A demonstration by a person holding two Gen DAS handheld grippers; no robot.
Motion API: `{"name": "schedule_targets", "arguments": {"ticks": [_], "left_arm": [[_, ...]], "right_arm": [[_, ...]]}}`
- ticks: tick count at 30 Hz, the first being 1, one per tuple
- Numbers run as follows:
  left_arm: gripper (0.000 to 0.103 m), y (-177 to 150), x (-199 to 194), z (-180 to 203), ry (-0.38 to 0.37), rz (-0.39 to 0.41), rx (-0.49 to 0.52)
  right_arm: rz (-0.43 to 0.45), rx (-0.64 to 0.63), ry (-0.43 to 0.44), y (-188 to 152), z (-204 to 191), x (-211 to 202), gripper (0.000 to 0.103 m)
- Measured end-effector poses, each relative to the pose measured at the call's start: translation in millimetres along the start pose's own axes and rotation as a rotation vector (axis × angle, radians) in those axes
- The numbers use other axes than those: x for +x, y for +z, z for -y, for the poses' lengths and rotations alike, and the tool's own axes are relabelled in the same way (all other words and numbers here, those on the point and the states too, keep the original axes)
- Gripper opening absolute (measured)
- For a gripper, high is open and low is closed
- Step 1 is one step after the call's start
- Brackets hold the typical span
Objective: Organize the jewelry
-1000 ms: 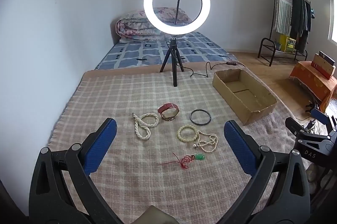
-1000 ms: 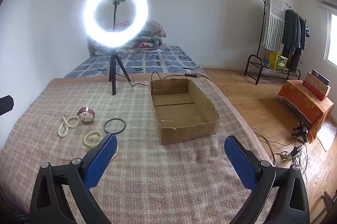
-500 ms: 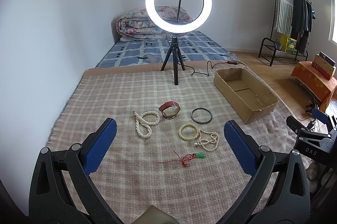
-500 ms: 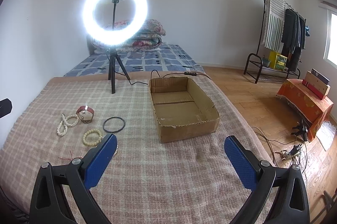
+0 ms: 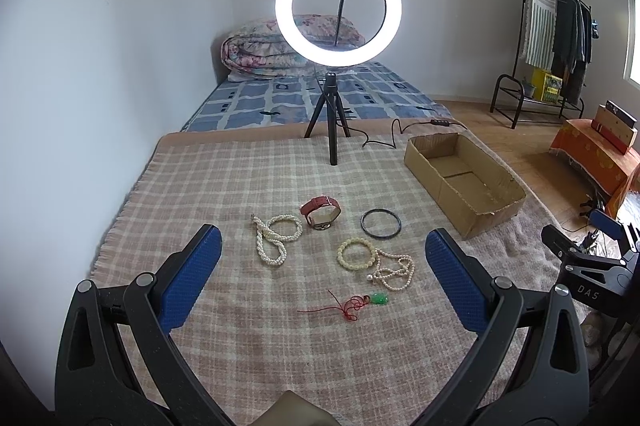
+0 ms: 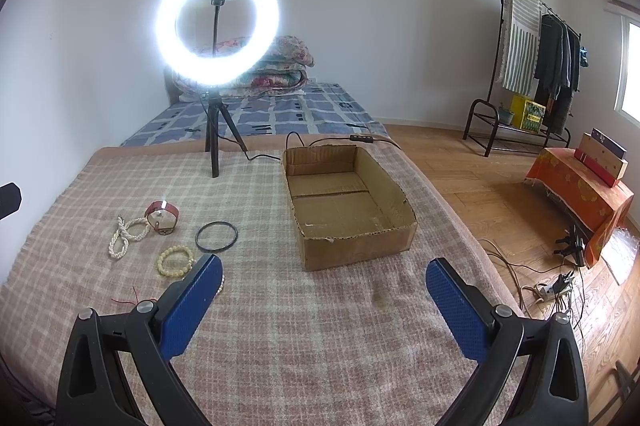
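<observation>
Both views drifted slightly, ring light (image 5: 338, 7) behind jewelry, cardboard box (image 6: 348, 201) beside

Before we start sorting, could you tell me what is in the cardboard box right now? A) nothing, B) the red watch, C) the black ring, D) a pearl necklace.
A: the cardboard box shows only its bare floor, while the red watch, black ring and pearl necklace lie on the blanket to its left.

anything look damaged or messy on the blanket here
The cardboard box has ragged, torn top edges and no flaps, and it holds nothing. One pearl strand lies tangled against the cream bead bracelet. Nothing is spilled; both grippers are open.
</observation>
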State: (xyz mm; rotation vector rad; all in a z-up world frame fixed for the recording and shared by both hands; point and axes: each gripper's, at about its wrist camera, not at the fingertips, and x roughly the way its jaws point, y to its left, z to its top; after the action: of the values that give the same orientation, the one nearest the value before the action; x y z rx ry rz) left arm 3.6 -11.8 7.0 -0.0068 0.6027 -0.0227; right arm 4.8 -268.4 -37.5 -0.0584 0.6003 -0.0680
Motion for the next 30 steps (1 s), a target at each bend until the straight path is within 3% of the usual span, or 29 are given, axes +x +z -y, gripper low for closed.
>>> {"name": "schedule_targets", "arguments": {"ticks": [30], "left_arm": [[0.103,-2.9,-0.2,0.2,-0.001,0.003,-0.003]], "right_arm": [[-0.01,0.004,0.009,-0.9,-1.2,0.5,0.103]]}}
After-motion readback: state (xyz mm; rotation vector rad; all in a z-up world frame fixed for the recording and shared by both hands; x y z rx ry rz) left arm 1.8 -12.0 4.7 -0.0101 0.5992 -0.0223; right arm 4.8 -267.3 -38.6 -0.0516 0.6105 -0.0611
